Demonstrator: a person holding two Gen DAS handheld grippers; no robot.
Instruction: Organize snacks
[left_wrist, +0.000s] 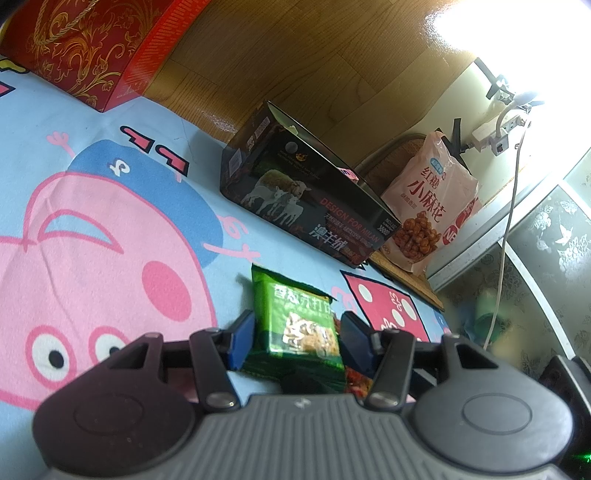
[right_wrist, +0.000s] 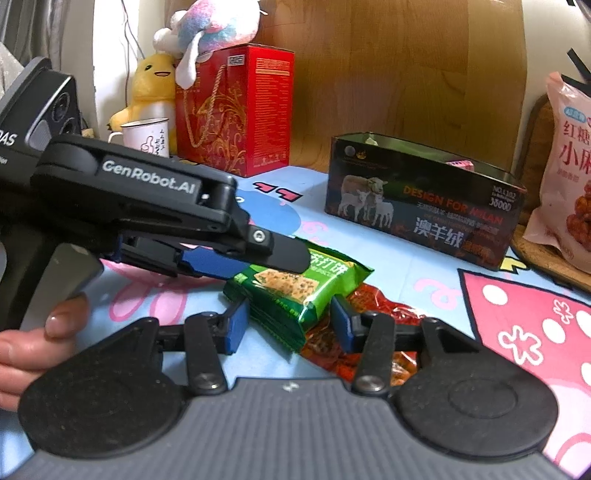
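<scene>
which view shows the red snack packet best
The right wrist view: the red packet lies on the blue cloth, partly under the green packet, with much of its wrapper visible. The left wrist view shows only a sliver beneath the green packet.

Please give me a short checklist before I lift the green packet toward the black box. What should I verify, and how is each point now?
1. Left claw grips the green packet: ok, a pad on each side.
2. Right claw grips the same packet: ok, the pads look pressed on it.
3. Only one claw holds it: not ok; probably one should let go first.
4. Red packet underneath is free of the pads: cannot tell.
5. Black box is open on top: ok.
6. Room inside the box: cannot tell; the inside is hidden.
</scene>
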